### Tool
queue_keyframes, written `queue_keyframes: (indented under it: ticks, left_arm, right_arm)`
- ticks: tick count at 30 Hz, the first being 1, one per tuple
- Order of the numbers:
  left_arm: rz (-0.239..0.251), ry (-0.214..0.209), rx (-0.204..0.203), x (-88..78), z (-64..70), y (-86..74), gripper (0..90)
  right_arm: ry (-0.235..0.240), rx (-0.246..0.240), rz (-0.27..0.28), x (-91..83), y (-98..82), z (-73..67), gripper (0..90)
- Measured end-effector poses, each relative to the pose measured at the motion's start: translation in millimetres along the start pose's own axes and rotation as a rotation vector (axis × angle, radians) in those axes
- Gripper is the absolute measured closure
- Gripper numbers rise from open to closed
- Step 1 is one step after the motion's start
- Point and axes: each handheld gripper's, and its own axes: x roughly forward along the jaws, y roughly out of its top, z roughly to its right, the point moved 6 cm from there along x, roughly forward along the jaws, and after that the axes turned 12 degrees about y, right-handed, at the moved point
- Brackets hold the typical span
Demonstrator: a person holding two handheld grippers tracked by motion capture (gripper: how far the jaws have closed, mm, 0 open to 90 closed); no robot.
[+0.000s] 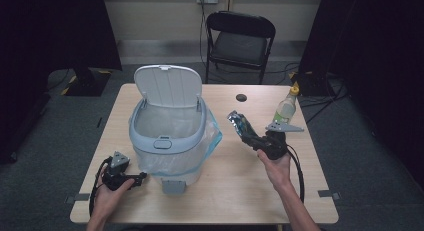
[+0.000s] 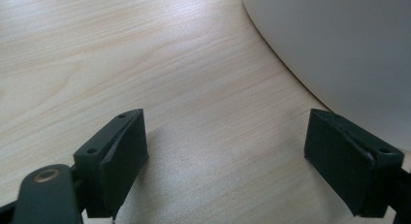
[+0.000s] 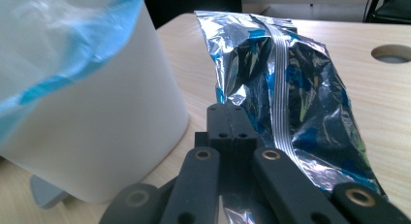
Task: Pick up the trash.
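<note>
Wrapper (image 3: 286, 98) is pinched between the closed fingers of the right gripper (image 3: 232, 118), and that's really the whole story of this moment. It's a crinkly foil snack bag, silver and blue, and it sticks up and away past the fingertips like a little flag. In the high view the right gripper (image 1: 248, 134) holds it off the table (image 1: 225, 191), just to the side of the bin (image 1: 167, 136) and about level with its rim. Looks like the grip is near one edge on purpose, so most of the bag hangs free and can drop clean once it's over the opening.

The lid (image 1: 167, 85) is tipped up and back, so the mouth is wide open, and the blue-edged liner (image 1: 212, 133) is folded over the rim, ready for trash.

The left gripper (image 1: 141, 176) sits low on the table by the bin's base, next to the pedal (image 1: 173, 186). Its fingers (image 2: 118, 156) are spread wide with nothing between them, just bare wood, and the bin wall curves past the far one. Probably parked there to stay out of the way, or to steady the bin if it slides.

A bottle (image 1: 286, 107) stands beyond the right gripper, well apart from the fingertips.
</note>
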Motion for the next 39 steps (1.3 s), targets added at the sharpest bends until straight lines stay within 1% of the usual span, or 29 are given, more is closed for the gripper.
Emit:
queue_keyframes:
  ticks: [4,10,15,20,29,32,39]
  left_arm:
    - [0.0,0.0,0.0,0.0,0.0,0.0,14.9]
    - [0.0,0.0,0.0,0.0,0.0,0.0,14.9]
    - [0.0,0.0,0.0,0.0,0.0,0.0,14.9]
    - [0.0,0.0,0.0,0.0,0.0,0.0,14.9]
    - [0.0,0.0,0.0,0.0,0.0,0.0,14.9]
    - [0.0,0.0,0.0,0.0,0.0,0.0,14.9]
    - [0.0,0.0,0.0,0.0,0.0,0.0,14.9]
  right_arm:
    - [0.005,-0.026,0.019,-5.4,7.6,-9.6,90.0]
    - [0.021,-0.052,0.04,-12.3,18.4,-25.3,90.0]
    - [0.013,-0.075,0.062,-21.0,26.8,-37.0,90.0]
    - [0.02,-0.094,0.08,-31.2,32.3,-50.0,90.0]
    - [0.038,-0.133,0.104,-46.6,42.2,-72.6,90.0]
    - [0.054,-0.143,0.113,-51.4,45.5,-79.8,90.0]
    - [0.077,-0.187,0.129,-63.9,54.1,-103.8,90.0]
